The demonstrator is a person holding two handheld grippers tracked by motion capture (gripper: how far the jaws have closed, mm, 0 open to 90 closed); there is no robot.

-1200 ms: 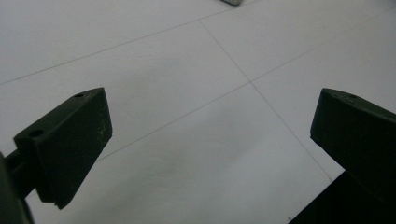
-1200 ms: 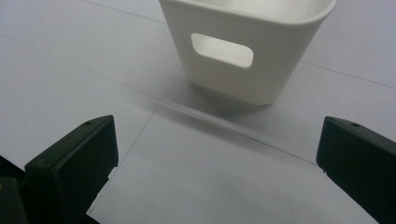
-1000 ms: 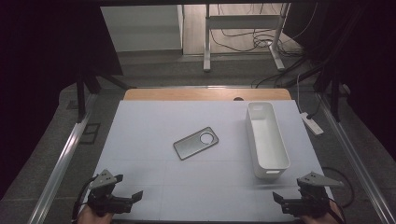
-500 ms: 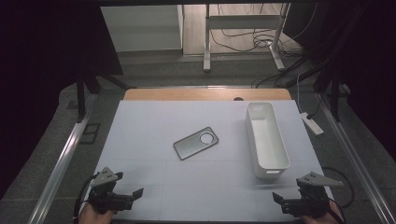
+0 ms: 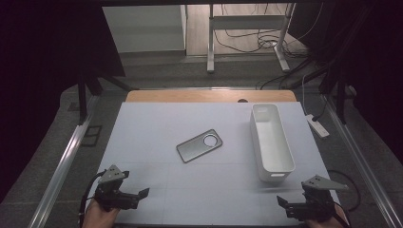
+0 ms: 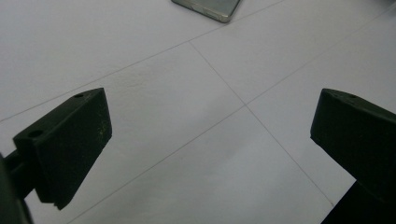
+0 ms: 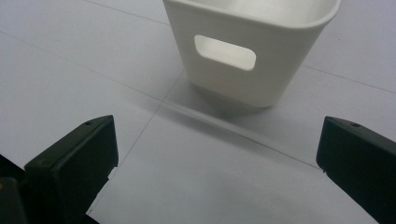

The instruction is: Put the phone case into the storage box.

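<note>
I hold both tools low at the near edge of the bench (image 5: 157, 123), jaws spread wide and empty. My left tool (image 5: 124, 195) points up and to the right at the grey phone case (image 5: 200, 145), which lies flat mid-bench, long axis slanting from near-left to far-right; its near corner (image 6: 208, 8) shows ahead of my jaws. My right tool (image 5: 299, 205) faces the short end of the white bin (image 5: 271, 142), just ahead. I judge the left nearer the case.
</note>
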